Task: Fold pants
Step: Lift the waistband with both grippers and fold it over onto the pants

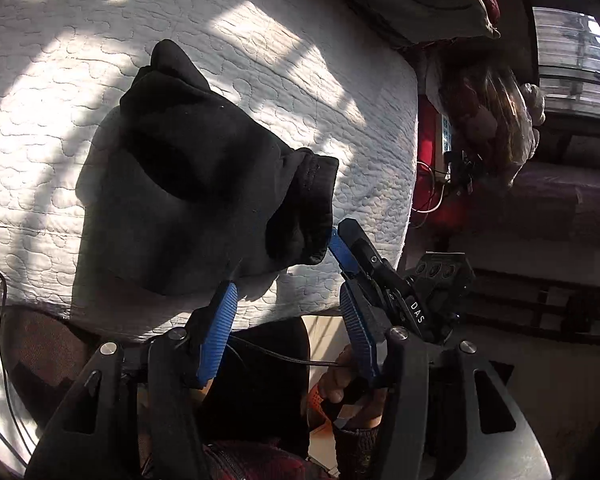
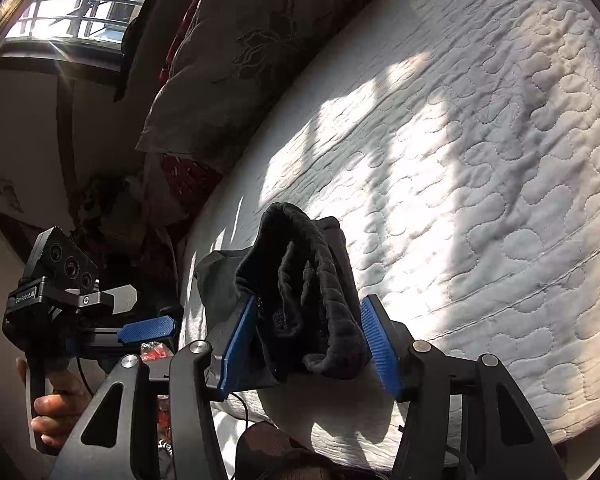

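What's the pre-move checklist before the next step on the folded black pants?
1. Black fabric pants bundled on the white quilted mattress: ok.
2. Left gripper open, nothing between its fingers: ok.
3. Right gripper open, fingers not visibly pressing the pants: ok.
4. Right gripper fully free of the cloth: not ok, the bunched edge sits between the fingers.
5. Fold neat underneath: cannot tell.

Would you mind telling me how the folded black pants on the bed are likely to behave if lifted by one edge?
The pants would probably droop, since the fabric is soft and thick. The folds look loose at the cuff, so they may fall open. They seem unlikely to slide much on the quilted bed cover.
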{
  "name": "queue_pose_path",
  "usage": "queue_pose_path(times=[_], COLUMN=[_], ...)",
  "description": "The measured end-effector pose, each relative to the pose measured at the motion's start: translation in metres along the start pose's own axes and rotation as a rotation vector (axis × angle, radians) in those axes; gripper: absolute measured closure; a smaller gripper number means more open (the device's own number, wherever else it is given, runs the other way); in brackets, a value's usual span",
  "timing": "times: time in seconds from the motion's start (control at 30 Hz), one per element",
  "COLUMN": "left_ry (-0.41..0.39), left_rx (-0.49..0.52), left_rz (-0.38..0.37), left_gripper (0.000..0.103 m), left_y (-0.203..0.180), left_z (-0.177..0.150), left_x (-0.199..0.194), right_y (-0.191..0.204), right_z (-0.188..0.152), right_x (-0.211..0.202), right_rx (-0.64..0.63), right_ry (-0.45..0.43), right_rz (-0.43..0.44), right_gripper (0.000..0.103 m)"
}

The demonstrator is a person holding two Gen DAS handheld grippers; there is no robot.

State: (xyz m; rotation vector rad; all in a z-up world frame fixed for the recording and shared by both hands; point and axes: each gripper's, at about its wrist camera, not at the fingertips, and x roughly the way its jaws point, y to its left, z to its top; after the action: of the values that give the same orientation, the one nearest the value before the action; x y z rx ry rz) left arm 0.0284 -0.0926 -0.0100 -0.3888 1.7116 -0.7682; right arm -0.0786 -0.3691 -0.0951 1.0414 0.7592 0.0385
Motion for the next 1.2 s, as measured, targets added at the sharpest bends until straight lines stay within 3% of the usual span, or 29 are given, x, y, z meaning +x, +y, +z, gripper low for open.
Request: queue_pose_path(times=[0.13, 0.23, 0.33, 0.5, 0.7, 0.73, 0.8, 0.83, 0.87, 0.9, 0.93, 0.97, 1.1, 1.17, 1.2], left_ry=[-0.048, -0.070, -0.072, -0.084, -0.119, -0.118, -0.117, -0.121, -0.126, -0.132, -0.139, -0.153, -0.275, -0.275, -0.253], left_rx=[-0.073, -0.101, -0.116, -0.169, -0.205, -0.222, -0.266, -0.290, -0.307, -0.322, -0.327, -0.324, -0.308, -0.313, -0.329], left_rz=[-0.051, -0.069, -0.054, -0.113, -0.127, -0.125, -0.127, -0.141, -0.159, -0.181, -0.204, -0.214, -0.217, -0.205, -0.202], left_gripper=[0.050, 0.050, 0.050, 0.050, 0.050, 0.050, 0.050, 0.052, 0.056, 0.062, 0.072, 0.076, 0.079, 0.079, 0.079], left_y=[0.033, 0.043, 0.046, 0.052, 0.066, 0.069, 0.075, 0.077, 0.078, 0.079, 0.078, 0.077, 0.079, 0.089, 0.098], left_z=[-0.021, -0.017, -0.009, -0.007, -0.011, -0.008, 0.001, 0.006, 0.012, 0.017, 0.022, 0.026, 0.034, 0.035, 0.034], left_x=[0.010, 0.016, 0.026, 0.034, 0.036, 0.039, 0.043, 0.043, 0.041, 0.037, 0.031, 0.024, -0.017, -0.019, -0.013], right_y=[0.015, 0.023, 0.018, 0.009, 0.007, 0.006, 0.002, 0.000, -0.003, -0.005, -0.010, -0.012, -0.004, 0.006, 0.012], right_z=[0.007, 0.007, 0.008, 0.007, 0.002, -0.002, -0.003, -0.004, -0.004, -0.004, -0.003, -0.002, 0.005, 0.010, 0.012], right_x=[0.004, 0.008, 0.011, 0.015, 0.023, 0.024, 0.028, 0.029, 0.029, 0.028, 0.024, 0.023, 0.022, 0.023, 0.025], right_rx=[-0.052, -0.096, -0.054, 0.002, -0.053, -0.047, -0.030, -0.023, -0.009, 0.012, 0.039, 0.066, 0.182, 0.208, 0.196], right_ry=[0.003, -0.014, 0.001, 0.039, 0.055, 0.067, 0.080, 0.087, 0.092, 0.097, 0.096, 0.096, 0.112, 0.102, 0.101], right_rz=[-0.036, -0.104, -0.092, -0.074, -0.148, -0.136, -0.129, -0.125, -0.112, -0.094, -0.078, -0.059, 0.112, 0.222, 0.237], right_gripper=[0.030, 0.029, 0.029, 0.023, 0.023, 0.027, 0.051, 0.056, 0.071, 0.077, 0.079, 0.080, 0.082, 0.082, 0.082])
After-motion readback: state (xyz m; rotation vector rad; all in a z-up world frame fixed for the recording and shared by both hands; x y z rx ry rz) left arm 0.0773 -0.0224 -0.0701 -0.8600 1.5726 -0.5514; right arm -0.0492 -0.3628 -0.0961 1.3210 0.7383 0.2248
